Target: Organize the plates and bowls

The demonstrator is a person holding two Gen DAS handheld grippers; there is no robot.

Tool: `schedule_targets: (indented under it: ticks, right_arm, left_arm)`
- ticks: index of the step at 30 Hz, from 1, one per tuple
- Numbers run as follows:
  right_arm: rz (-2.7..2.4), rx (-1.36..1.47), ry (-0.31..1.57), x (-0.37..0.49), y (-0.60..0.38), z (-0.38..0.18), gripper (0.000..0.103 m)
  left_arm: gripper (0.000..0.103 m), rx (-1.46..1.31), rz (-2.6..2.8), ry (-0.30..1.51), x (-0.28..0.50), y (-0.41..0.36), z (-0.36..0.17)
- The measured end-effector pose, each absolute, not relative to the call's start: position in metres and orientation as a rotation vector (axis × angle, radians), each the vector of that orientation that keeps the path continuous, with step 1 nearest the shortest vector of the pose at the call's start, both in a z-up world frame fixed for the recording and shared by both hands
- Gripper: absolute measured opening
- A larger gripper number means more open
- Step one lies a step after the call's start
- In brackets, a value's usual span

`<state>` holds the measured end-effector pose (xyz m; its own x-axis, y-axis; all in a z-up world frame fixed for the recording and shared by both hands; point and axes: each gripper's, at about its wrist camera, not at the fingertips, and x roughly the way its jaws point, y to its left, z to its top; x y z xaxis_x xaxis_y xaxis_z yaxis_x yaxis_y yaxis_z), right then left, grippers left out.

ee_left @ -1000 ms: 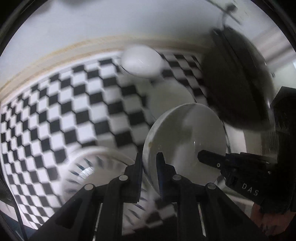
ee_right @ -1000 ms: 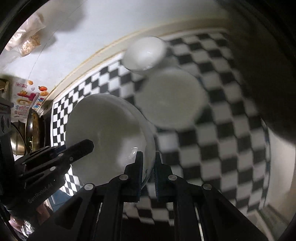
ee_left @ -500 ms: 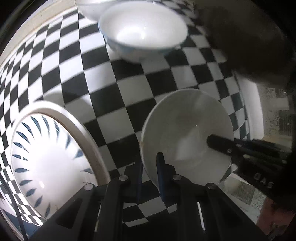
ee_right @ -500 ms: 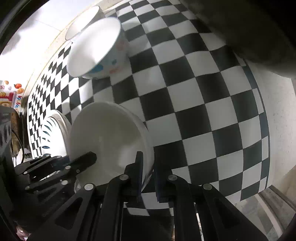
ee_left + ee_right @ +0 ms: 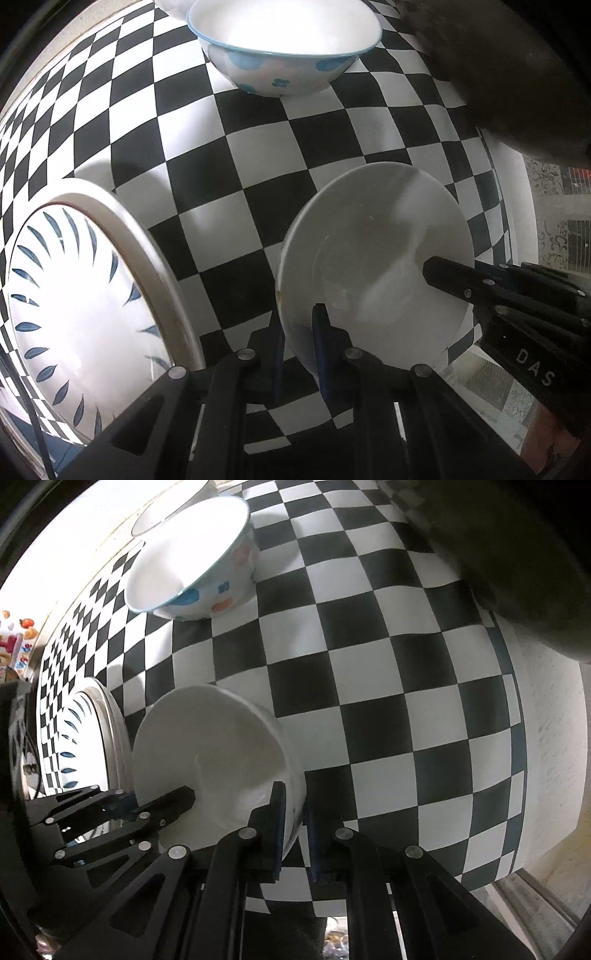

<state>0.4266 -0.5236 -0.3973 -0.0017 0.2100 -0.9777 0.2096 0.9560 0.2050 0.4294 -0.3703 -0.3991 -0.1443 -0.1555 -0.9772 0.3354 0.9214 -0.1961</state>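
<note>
A plain white bowl point(image 5: 373, 254) is held just above the black and white checkered table point(image 5: 325, 147). My left gripper point(image 5: 299, 332) is shut on its left rim. My right gripper point(image 5: 293, 814) is shut on its right rim, and the bowl also shows in the right wrist view point(image 5: 210, 753). A white bowl with a blue rim and blue and pink spots point(image 5: 284, 48) stands further back, also seen in the right wrist view point(image 5: 195, 561). A large white plate with blue leaf marks point(image 5: 77, 306) lies at the left, near the bowl.
Another white bowl point(image 5: 159, 517) stands behind the spotted one. A large dark round object point(image 5: 498, 74) fills the upper right. The table's front right edge point(image 5: 517, 775) runs close by, with a light wall and floor beyond it.
Both grippers have carried the white bowl down and toward the near part of the table. The spotted bowl and the leaf plate now look much closer.
</note>
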Motion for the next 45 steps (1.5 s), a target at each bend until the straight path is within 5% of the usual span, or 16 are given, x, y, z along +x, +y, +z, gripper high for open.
schedule_targets:
  ticks: [3,7,11,13,15,26,32,35,40,45]
  right_arm:
    - [0.012,0.321,1.598,0.426,-0.524,-0.395,0.015]
    - [0.028,0.327,1.59,0.425,-0.528,-0.382,0.04]
    - [0.05,0.327,1.538,0.429,-0.531,-0.352,0.054]
    - [0.076,0.348,1.5,0.438,-0.531,-0.337,0.061]
    - [0.095,0.355,1.457,0.454,-0.529,-0.324,0.064]
    - [-0.019,0.29,1.443,0.584,-0.517,-0.353,0.065]
    - [-0.036,0.31,1.494,0.616,-0.52,-0.381,0.061]
    - [-0.023,0.312,1.531,0.622,-0.519,-0.395,0.054]
    - [-0.008,0.303,1.581,0.63,-0.514,-0.411,0.021]
    - [-0.021,0.26,1.576,0.629,-0.509,-0.413,0.009]
  left_arm:
    - [0.015,0.106,-0.421,1.678,0.429,-0.363,-0.388]
    - [0.021,0.061,-0.411,1.654,0.43,-0.354,-0.357]
    - [0.027,0.055,-0.448,1.583,0.439,-0.344,-0.316]
    - [0.046,0.037,-0.442,1.532,0.454,-0.336,-0.299]
    - [0.062,-0.008,-0.427,1.515,0.472,-0.326,-0.294]
    - [0.063,-0.156,-0.326,1.593,0.601,-0.315,-0.361]
    - [0.058,-0.089,-0.368,1.642,0.624,-0.335,-0.39]
    - [0.039,-0.086,-0.378,1.681,0.627,-0.34,-0.404]
    - [0.014,-0.05,-0.389,1.702,0.627,-0.348,-0.418]
    - [0.007,-0.028,-0.403,1.688,0.624,-0.353,-0.416]
